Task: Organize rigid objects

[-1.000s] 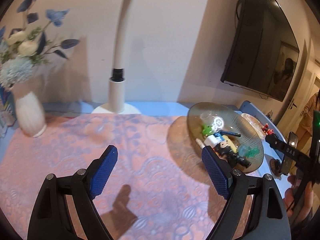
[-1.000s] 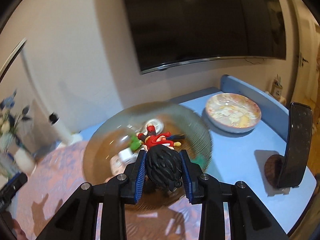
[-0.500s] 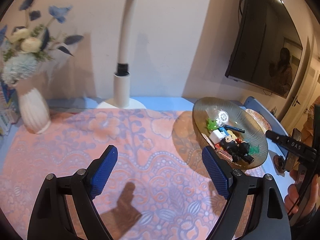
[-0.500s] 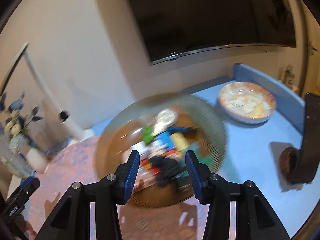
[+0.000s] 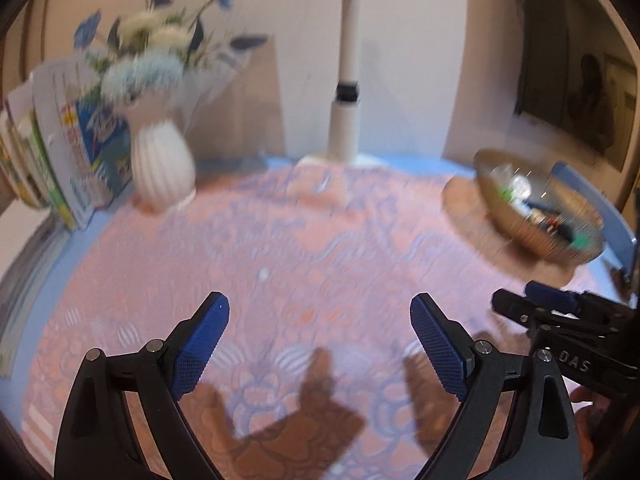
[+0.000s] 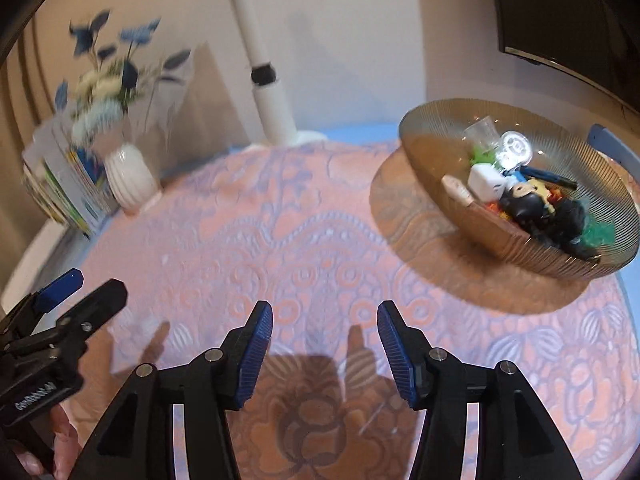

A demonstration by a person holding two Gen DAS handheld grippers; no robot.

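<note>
An amber ribbed glass bowl [image 6: 532,258] stands at the right of the pink patterned cloth [image 6: 304,240] and holds several small toys, among them a black-haired figure [image 6: 536,210], a white cube [image 6: 486,182] and a clear round piece [image 6: 516,148]. My right gripper [image 6: 325,318] is open and empty, low over the cloth, left of the bowl. My left gripper [image 5: 320,312] is open and empty over the middle of the cloth. The bowl also shows blurred in the left wrist view [image 5: 540,236]. Each gripper shows in the other's view.
A white ribbed vase of blue and white flowers [image 5: 162,168] stands at the back left beside upright books [image 5: 60,148]. A white lamp post [image 5: 346,120] stands at the back centre. A dark TV [image 6: 568,20] hangs on the wall at right.
The right gripper let the black-haired figure go into the bowl, opened and drew back to the left. The left gripper pulled back and turned left, so the vase and books came into view.
</note>
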